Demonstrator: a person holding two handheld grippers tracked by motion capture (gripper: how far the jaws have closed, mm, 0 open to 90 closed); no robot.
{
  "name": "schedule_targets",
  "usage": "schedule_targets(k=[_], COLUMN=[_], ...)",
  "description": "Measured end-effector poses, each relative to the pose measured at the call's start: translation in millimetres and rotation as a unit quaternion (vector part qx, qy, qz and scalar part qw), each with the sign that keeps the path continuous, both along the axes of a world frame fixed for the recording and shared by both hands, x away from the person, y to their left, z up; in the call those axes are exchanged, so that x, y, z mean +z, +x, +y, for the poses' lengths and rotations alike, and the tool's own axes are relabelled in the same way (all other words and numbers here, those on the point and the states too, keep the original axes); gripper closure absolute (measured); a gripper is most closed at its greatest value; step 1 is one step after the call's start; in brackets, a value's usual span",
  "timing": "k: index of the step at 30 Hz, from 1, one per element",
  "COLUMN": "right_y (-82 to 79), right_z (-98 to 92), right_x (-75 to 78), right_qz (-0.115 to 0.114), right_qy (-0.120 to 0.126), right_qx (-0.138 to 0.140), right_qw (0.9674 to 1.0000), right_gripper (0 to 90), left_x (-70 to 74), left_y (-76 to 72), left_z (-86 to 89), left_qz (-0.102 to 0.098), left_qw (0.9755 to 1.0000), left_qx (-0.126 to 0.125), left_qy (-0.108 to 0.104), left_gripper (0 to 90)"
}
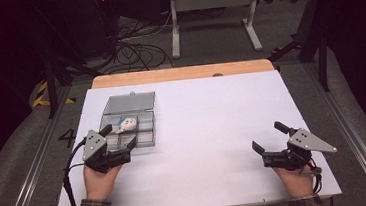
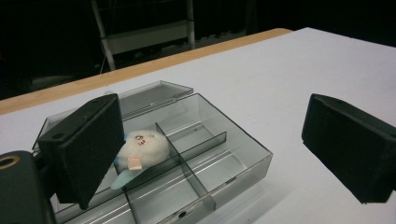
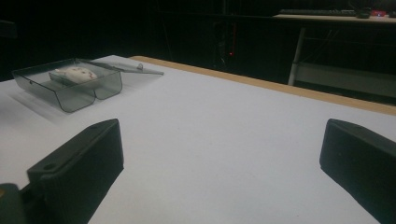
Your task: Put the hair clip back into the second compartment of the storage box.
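Now, by label:
Left hand: low on the white table (image 1: 215, 145), just before the box, left gripper (image 1: 121, 136) aimed at it.
Right hand: resting well apart near the right edge.
Box: clear compartment box (image 1: 143, 134), lid folded back; a small white plush toy (image 1: 127, 124) lies in one far compartment.
Left gripper: jaws wide apart, holding nothing.
Right gripper (image 1: 268, 136): jaws spread, empty.

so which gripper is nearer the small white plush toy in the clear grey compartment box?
Left. The left gripper sits at the near edge of the clear grey compartment box, fingers open just short of the small white plush toy. The right gripper rests open far across the white table.
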State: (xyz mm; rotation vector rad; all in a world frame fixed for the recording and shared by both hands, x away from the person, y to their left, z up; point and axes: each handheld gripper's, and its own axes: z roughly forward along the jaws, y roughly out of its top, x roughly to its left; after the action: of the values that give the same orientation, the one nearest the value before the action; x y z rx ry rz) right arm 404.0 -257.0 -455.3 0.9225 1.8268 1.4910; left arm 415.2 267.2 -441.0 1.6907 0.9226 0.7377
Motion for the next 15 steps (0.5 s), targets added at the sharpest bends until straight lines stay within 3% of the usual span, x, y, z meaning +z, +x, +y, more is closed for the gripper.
schedule_targets(k=[6,12,15], right_y=[-0.2,-1.0,-0.9], right_z=[-2.5,-2.5,-2.7], right_x=[0.0,0.5,0.4], right_qz=[0.001,0.0,0.0], right_qy=[0.008,0.011,0.009], right_qx=[0.0,0.005,0.005], right_qw=[1.0,0.9999,0.9999], right_gripper=[0.3,0.3,0.3], left_x=[-1.6,-3.9,-5.5], left_y=[-7.7,-14.3,-16.6], left_z=[1.3,2.2,3.6], left_qz=[-0.008,-0.014,-0.014], left_qw=[0.9998,0.9997,0.9995], left_qx=[-0.004,-0.009,-0.008], left_qy=[-0.019,-0.019,-0.029], left_gripper=[6.2,6.1,5.9])
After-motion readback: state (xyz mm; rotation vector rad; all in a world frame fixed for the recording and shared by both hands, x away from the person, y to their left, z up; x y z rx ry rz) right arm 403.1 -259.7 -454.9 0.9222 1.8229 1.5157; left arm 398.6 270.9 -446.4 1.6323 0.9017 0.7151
